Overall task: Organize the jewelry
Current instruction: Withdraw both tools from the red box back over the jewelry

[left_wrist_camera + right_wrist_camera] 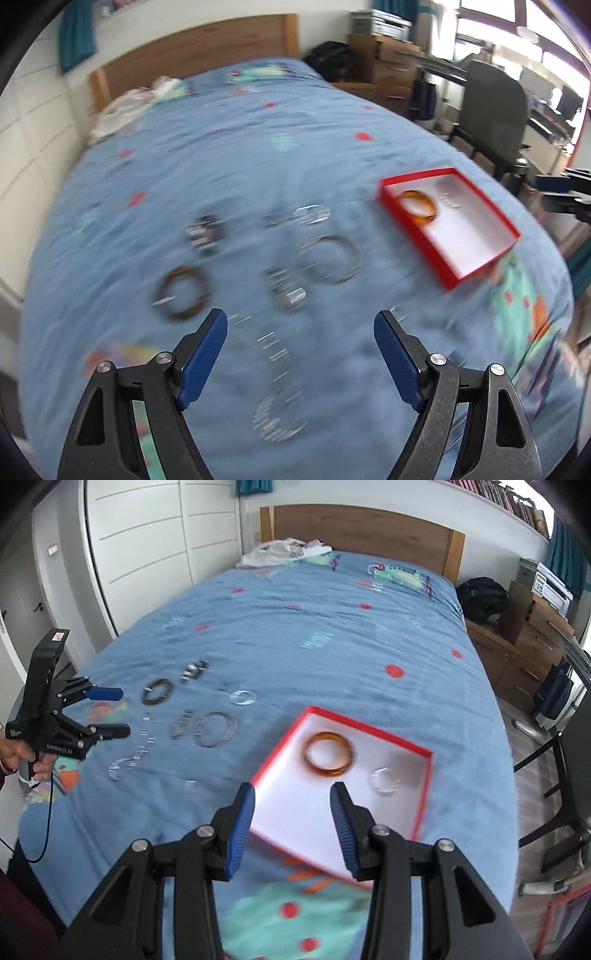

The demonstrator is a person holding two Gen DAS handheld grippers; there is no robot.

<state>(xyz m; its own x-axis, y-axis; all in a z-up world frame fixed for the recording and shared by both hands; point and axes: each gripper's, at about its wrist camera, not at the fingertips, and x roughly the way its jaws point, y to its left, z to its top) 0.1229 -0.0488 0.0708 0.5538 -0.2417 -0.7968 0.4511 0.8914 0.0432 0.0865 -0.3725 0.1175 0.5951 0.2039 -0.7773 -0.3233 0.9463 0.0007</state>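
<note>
Left gripper [301, 326] and right gripper [291, 792] gape empty above bed [295, 638]

The left gripper [301, 325] hangs above the bed near its left edge, tilted downward, its blue fingers [205, 354] spread wide with nothing between them. A hand [22, 755] grips its handle from below. The right gripper [291, 794] also points down, its fingers [242, 827] moderately apart and empty.

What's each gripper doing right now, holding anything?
Left gripper: open, holding nothing.
Right gripper: open, holding nothing, above the red box.
</note>
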